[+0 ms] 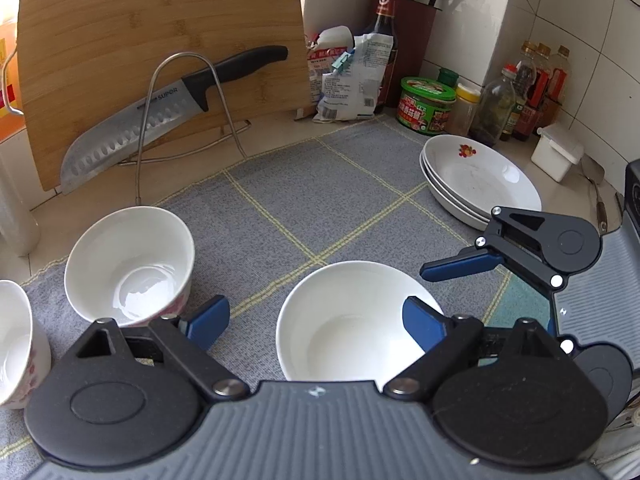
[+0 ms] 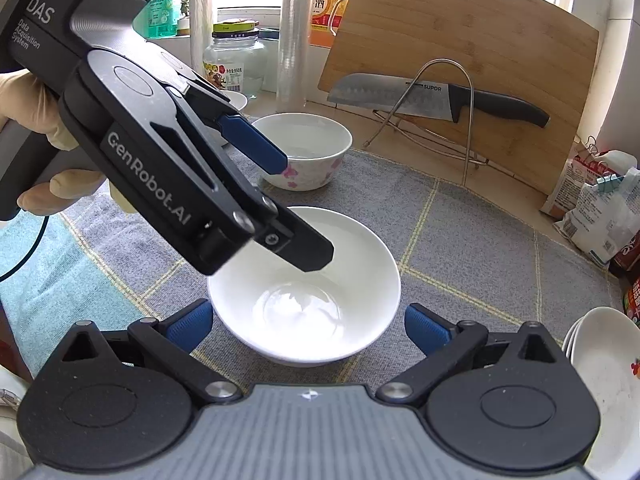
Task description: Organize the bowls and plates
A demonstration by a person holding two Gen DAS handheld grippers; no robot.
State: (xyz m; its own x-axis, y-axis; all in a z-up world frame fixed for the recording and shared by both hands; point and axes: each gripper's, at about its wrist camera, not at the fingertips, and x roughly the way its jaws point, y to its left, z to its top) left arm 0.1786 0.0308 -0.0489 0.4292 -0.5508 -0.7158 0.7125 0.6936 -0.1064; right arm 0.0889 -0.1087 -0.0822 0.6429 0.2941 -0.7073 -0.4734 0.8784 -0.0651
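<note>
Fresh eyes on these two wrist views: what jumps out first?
The plain white bowl sits mid-mat on the grey checked mat, with both grippers' blue-padded jaws standing open around it, neither touching. The left gripper looms over the bowl's far rim in the right wrist view. Behind, a big knife rests on a wire rack against the bamboo cutting board, and stacked white plates sit at the mat's right edge.

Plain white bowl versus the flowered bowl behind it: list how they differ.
The plain white bowl is wide and shallow with flaring sides; the flowered bowl is narrower with steeper walls. The plain white bowl has no decoration; the flowered bowl has pink blossoms outside. The plain white bowl sits nearer both open grippers. Both stand upright and empty on the grey cloth.
</note>
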